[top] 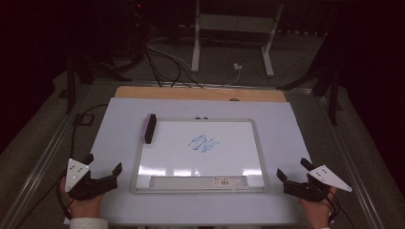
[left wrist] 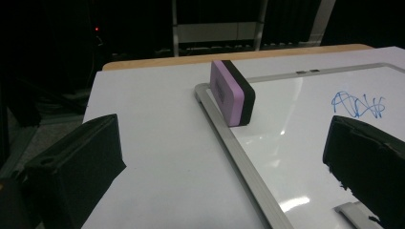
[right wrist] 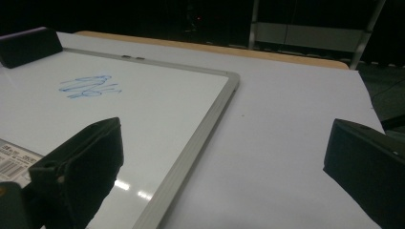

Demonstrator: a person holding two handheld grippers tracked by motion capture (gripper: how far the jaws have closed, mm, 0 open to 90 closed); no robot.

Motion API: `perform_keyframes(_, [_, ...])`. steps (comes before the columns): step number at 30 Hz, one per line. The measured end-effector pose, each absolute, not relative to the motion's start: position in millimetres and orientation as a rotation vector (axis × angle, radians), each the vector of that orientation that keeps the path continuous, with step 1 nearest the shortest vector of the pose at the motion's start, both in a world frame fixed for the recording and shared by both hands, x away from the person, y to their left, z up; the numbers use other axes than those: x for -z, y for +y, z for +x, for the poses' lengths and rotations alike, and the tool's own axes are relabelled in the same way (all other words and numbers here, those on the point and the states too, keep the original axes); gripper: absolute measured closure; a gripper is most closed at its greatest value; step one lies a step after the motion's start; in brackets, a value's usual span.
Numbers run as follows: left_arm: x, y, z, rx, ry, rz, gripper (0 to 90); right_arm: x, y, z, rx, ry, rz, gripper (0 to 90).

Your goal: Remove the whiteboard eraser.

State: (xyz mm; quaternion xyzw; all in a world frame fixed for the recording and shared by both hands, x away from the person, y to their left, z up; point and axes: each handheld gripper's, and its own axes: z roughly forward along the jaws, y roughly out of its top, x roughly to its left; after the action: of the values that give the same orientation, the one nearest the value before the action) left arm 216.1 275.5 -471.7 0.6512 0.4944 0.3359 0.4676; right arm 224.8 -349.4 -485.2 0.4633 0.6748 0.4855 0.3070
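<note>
Whiteboard (top: 162, 167) with blue scribble (top: 203, 143); eraser (top: 149, 128) on its left frame. Left tool (top: 102, 167), right tool (top: 293, 170): both released, empty. Step: approach. Next: left tool must straddle eraser.

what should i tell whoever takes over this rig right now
Left gripper: open, empty, by the whiteboard's near left corner.
Right gripper: open, empty, by its near right corner.
Whiteboard: flat on the white table cover, blue scribble mid-board, not wiped.
Eraser: purple and black, standing on edge at the far left of the frame, untouched.
Done: nothing yet, as far as the board shows.
Left: probably pick up the eraser, likely with the left gripper, and wipe off the scribble.
</note>
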Motion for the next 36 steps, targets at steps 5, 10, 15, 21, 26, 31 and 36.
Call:
perform_keyframes(5, [473.3,275.8,216.7,-0.825,1.213,1.602,0.6,485.6,-350.5,225.8,-1.295,1.779,1.237,0.1])
perform_keyframes(10, [471.3,274.6,215.7,-0.835,1.208,1.587,0.6,485.0,-348.3,226.2,-1.29,1.764,1.233,0.1])
perform_keyframes(15, [469.4,275.8,214.7,-0.845,1.214,1.576,0.6,484.1,-348.6,225.2,-1.288,1.751,1.231,0.1])
perform_keyframes(21, [466.2,279.2,213.8,-0.848,1.217,1.573,0.6,483.7,-347.3,224.8,-1.279,1.754,1.214,0.2])
perform_keyframes(26, [463.4,281.2,215.1,-0.823,1.208,1.562,0.6,483.4,-344.6,224.1,-1.278,1.763,1.208,0.1])
perform_keyframes(31, [457.1,282.7,218.5,-0.823,1.172,1.534,0.6,482.9,-341.8,223.6,-1.277,1.763,1.204,0.1])
perform_keyframes(36, [451.8,283.1,222.1,-0.831,1.138,1.535,0.6,483.1,-337.5,223.6,-1.264,1.774,1.186,0.2])
